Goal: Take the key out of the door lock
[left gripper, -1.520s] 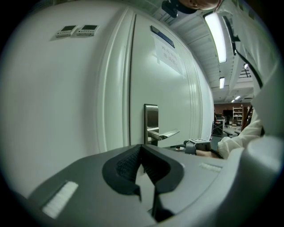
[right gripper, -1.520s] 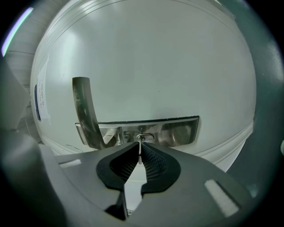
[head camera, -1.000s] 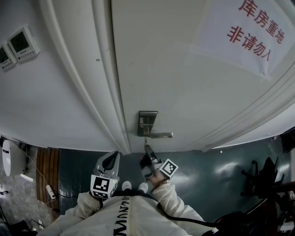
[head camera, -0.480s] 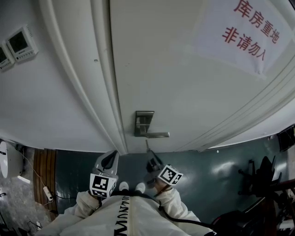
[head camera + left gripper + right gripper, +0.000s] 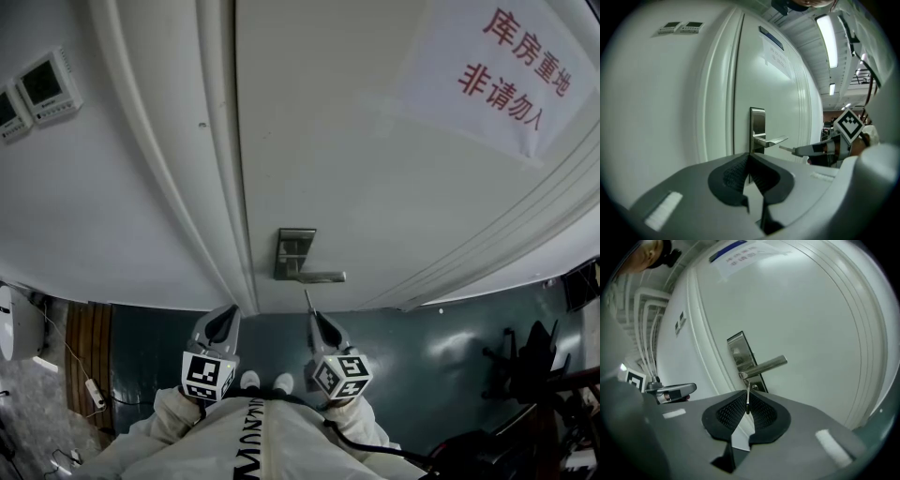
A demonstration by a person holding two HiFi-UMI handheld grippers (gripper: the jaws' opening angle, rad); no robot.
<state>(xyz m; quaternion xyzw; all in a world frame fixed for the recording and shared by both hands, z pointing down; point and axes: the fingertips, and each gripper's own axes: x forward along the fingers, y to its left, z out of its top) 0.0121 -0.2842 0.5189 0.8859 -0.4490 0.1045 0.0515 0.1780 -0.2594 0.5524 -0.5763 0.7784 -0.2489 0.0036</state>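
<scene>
A thin metal key (image 5: 748, 398) stands upright between the pads of my right gripper (image 5: 747, 405), which is shut on it. The key is out of the lock, and its tip hangs just short of the keyhole (image 5: 754, 387) under the lever handle (image 5: 765, 366). In the head view the key (image 5: 307, 300) points at the steel lock plate (image 5: 293, 251) from below, held by the right gripper (image 5: 315, 319). My left gripper (image 5: 223, 321) hangs to the left, shut on nothing, clear of the door. The left gripper view shows its closed jaws (image 5: 749, 158), with the key (image 5: 785, 148) beyond them.
The white door bears a paper notice (image 5: 506, 75) with red print. Two wall control panels (image 5: 42, 86) sit left of the door frame (image 5: 211, 187). The person's shoes (image 5: 249, 379) stand on the dark floor. Dark furniture (image 5: 548, 366) is at the right.
The right gripper has drawn back from the lock plate with the key and rolled, so its marker cube now faces the camera. The left gripper stayed put.
</scene>
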